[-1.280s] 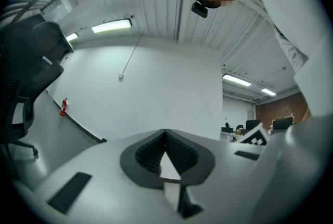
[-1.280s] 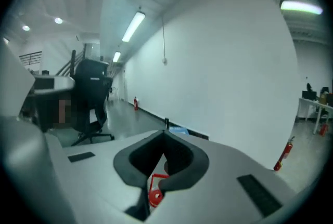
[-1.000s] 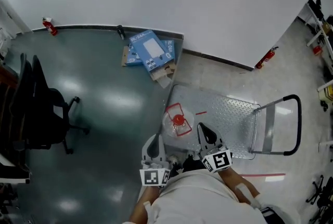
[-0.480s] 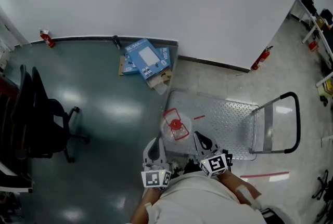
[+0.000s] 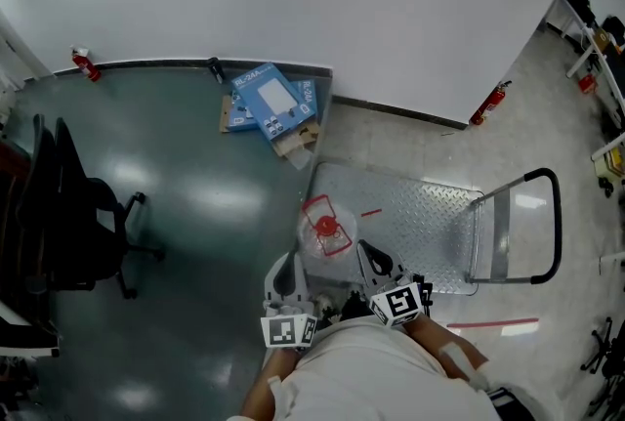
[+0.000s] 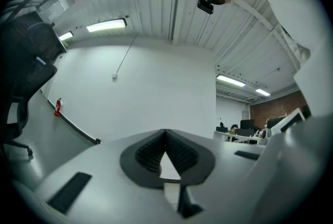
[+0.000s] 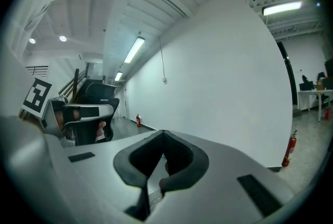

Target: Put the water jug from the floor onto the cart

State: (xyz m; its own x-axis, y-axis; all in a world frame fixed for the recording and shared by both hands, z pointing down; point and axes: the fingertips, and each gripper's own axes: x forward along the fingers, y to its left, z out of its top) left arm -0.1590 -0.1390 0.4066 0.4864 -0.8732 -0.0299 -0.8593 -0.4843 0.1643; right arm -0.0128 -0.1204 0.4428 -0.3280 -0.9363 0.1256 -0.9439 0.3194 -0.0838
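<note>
The clear water jug (image 5: 325, 233) with a red cap stands at the left end of the metal cart (image 5: 430, 214), seen in the head view. My left gripper (image 5: 286, 261) is shut just left of the jug's near side. My right gripper (image 5: 368, 251) is shut just right of it. I cannot tell whether either one touches the jug. In the left gripper view the left gripper (image 6: 165, 132) points level at the white wall, with nothing between its jaws. The right gripper view shows the right gripper (image 7: 163, 134) empty too, and the left gripper (image 7: 78, 121) off to its left.
The cart's black handle (image 5: 555, 224) rises at its right end. Blue boxes (image 5: 271, 102) lean on the wall behind the cart. A black office chair (image 5: 78, 209) stands at the left. A fire extinguisher (image 5: 491, 105) stands by the wall, and red tape (image 5: 493, 322) marks the floor.
The right gripper has sunk slightly beside the jug. The jug and the left gripper have kept their places, and the head view has shifted a little.
</note>
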